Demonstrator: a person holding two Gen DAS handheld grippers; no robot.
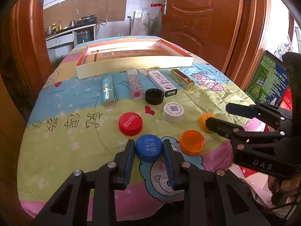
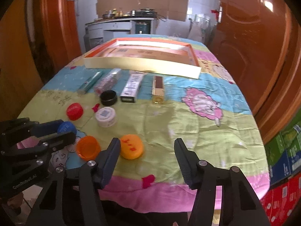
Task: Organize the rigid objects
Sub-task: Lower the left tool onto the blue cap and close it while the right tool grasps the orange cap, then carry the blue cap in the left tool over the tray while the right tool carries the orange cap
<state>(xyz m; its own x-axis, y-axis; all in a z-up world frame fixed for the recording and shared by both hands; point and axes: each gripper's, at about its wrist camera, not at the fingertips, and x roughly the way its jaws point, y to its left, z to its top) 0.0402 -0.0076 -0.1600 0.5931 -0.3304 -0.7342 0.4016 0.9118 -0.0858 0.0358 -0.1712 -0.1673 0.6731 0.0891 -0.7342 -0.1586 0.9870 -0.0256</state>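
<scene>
Two grippers work the surface: left gripper clenched on the blue cap at six o'clock; right gripper, released, should centre on the yellow cap before squeezing.

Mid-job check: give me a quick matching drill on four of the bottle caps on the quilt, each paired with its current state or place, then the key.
Things:
1. blue cap
2. black cap
3. white cap
4. yellow-orange cap

States:
A. lies open side up, beside the USB end of the white power bank
B. sits between the fingers of the left tool
C. has a QR code printed on top
D. lies just beside one finger of the right tool, outside its gap

Pairs: 1-B, 2-A, 3-C, 4-D
</scene>
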